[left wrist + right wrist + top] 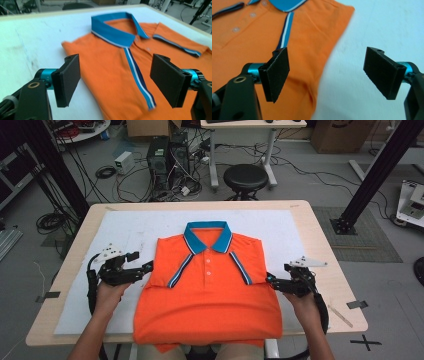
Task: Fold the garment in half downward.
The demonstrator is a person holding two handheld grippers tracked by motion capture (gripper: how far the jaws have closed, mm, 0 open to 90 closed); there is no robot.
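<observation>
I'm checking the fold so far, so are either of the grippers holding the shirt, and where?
Nothing is held. The left gripper and the right gripper both stand open at the sides of the orange shirt, with nothing pinched.

No text, label, brand or number can be read anywhere; the one sign is a black cross mark [368,341] on the floor, just right of the right gripper [270,281].

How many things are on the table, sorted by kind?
Orange polo shirt with a blue collar: 1
White sheet under it on the wooden table: 1
Black two-jaw grippers, left gripper and right gripper, both open: 2
Total: 4
</observation>
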